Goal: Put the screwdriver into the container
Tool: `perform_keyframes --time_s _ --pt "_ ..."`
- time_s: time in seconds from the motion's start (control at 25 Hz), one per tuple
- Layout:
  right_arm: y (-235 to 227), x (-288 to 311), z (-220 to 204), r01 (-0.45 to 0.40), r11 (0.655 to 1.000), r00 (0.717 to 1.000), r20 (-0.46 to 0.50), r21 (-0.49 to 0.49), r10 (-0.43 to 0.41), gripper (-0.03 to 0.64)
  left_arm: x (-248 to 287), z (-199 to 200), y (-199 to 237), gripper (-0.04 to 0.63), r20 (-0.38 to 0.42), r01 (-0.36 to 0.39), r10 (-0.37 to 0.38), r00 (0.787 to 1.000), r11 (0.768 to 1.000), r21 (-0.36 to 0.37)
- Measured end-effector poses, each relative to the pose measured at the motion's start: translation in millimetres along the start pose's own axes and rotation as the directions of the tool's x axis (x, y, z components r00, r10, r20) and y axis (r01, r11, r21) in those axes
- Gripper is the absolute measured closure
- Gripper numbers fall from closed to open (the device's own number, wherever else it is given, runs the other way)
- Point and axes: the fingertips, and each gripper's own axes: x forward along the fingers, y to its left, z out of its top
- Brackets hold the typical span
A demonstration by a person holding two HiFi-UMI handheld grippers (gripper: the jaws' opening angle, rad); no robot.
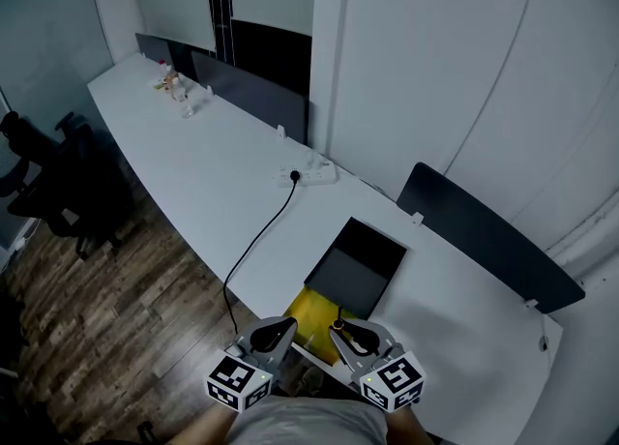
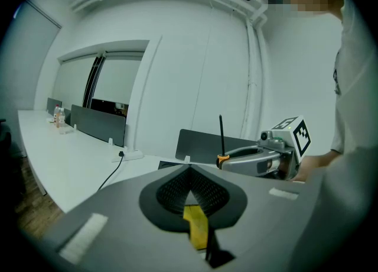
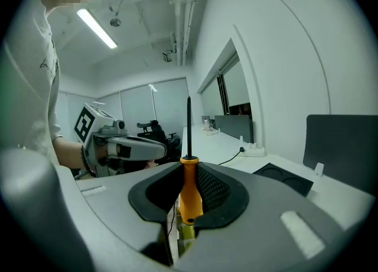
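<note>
Currently, the long white desk (image 1: 222, 182) carries the open black container (image 1: 360, 264) at its near end. Both grippers hover just near of it. The right gripper (image 3: 190, 167) clamps the orange-handled screwdriver (image 3: 190, 200), shaft upright, outside the container. The left gripper (image 2: 189, 170) is closed and empty.

Long white desk (image 1: 218, 177), wooden floor (image 1: 116, 337)
</note>
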Motion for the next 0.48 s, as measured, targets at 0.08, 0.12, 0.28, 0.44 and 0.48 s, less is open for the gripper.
perform_keyframes --time_s 0.08,0.12,0.28,0.44,0.48 --pt "-2 1 0 -0.006 1.000 1.000 -0.002 0.004 0.006 0.531 4 0 -1 0.595 -0.004 0.001 -0.001 1.000 1.000 0.000" --pt "-3 2 0 -0.009 1.000 1.000 -0.003 0.006 0.009 0.531 5 1 -1 0.595 -0.007 0.002 -0.002 1.000 1.000 0.002" --pt "-6 6 0 -0.012 1.000 1.000 -0.008 0.012 0.012 0.531 10 3 3 0.595 -0.014 0.007 -0.007 1.000 1.000 0.004" --pt "-8 13 1 -0.002 1.000 1.000 -0.022 0.024 0.002 0.531 14 5 10 0.595 -0.024 0.025 -0.025 0.999 1.000 0.003" --pt "-8 14 0 0.003 1.000 1.000 -0.029 0.027 -0.002 0.532 16 5 11 0.595 -0.026 0.032 -0.032 0.999 0.999 0.001"
